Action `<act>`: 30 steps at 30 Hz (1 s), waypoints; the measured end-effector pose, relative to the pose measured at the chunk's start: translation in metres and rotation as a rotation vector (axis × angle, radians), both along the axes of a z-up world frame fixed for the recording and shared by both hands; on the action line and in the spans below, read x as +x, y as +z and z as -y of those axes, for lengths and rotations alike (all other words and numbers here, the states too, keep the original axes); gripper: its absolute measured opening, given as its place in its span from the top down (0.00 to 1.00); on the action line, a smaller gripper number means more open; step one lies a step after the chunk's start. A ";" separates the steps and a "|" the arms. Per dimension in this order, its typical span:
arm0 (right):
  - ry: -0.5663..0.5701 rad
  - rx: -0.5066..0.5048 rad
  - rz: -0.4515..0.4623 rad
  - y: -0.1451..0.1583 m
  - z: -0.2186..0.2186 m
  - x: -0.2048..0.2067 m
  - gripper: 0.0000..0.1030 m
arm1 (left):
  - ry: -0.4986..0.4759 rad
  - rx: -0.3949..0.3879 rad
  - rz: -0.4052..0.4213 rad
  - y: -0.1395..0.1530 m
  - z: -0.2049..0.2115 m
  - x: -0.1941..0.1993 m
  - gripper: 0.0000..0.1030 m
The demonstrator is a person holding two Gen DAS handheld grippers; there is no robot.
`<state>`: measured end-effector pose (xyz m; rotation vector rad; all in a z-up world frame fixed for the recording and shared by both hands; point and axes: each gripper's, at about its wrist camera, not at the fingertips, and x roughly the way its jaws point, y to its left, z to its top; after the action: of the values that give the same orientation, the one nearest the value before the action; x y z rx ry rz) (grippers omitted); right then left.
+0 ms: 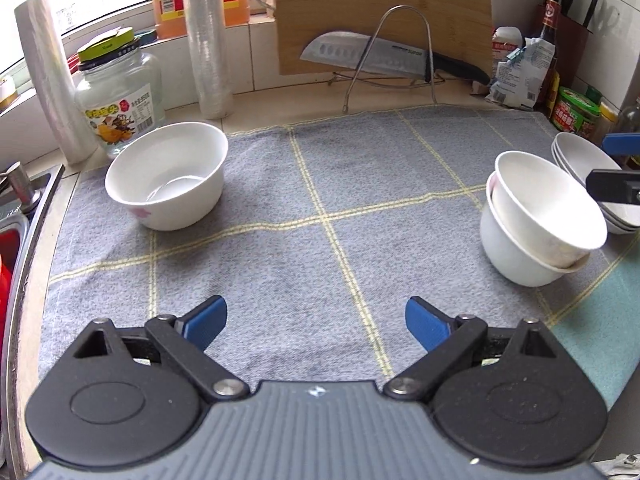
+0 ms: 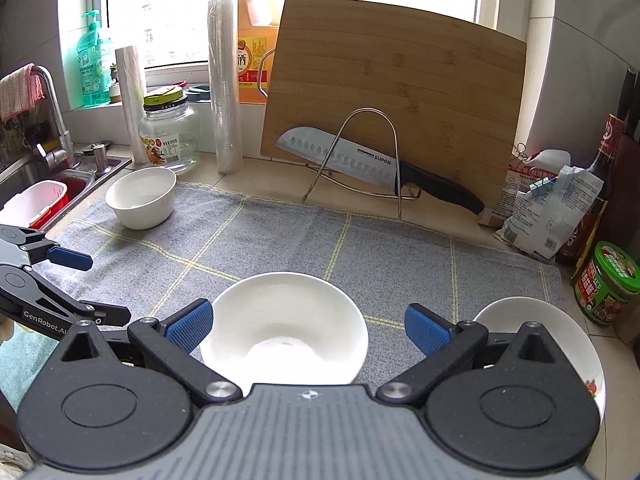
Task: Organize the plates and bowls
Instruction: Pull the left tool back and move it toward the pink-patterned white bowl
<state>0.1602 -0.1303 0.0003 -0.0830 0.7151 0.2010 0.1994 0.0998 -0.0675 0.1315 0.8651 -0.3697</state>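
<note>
Bowls partly gathered: two nested bowls (image 1: 536,220) stand on the grey cloth (image 1: 304,216), beside the stacked plates (image 1: 580,160); a lone bowl (image 1: 166,176) sits far across the cloth, near the glass jar (image 1: 120,92). Left gripper (image 1: 316,322) and right gripper (image 2: 308,326) both gape wide, empty. Next, judged: left gripper fetches the lone bowl; jar and film roll (image 1: 208,40) crowd its far side
</note>
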 end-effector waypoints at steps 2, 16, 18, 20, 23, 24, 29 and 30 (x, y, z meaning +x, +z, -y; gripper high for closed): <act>-0.020 -0.016 -0.013 0.002 -0.015 0.006 0.00 | 0.013 0.004 -0.001 -0.006 -0.013 0.007 0.07; 0.055 -0.110 -0.075 -0.001 -0.126 0.047 0.00 | 0.005 0.004 0.037 -0.032 -0.072 0.068 0.07; 0.065 -0.127 -0.086 -0.004 -0.138 0.056 0.00 | -0.017 -0.009 0.034 -0.035 -0.073 0.076 0.07; 0.077 -0.135 -0.097 -0.005 -0.148 0.064 0.00 | -0.033 -0.019 0.048 -0.035 -0.074 0.078 0.07; 0.092 -0.137 -0.117 -0.007 -0.158 0.076 0.00 | -0.048 -0.031 0.062 -0.036 -0.075 0.083 0.07; 0.101 -0.137 -0.127 -0.009 -0.162 0.082 0.00 | -0.052 -0.033 0.066 -0.036 -0.075 0.086 0.06; 0.130 -0.154 -0.161 -0.017 -0.176 0.102 0.00 | -0.067 -0.050 0.088 -0.039 -0.078 0.090 0.03; 0.135 -0.153 -0.170 -0.019 -0.179 0.107 0.00 | -0.072 -0.047 0.095 -0.039 -0.078 0.091 0.02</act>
<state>0.2675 0.0488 -0.0192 -0.2632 0.8943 0.2843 0.2899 0.1778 -0.1070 0.1357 0.7589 -0.4478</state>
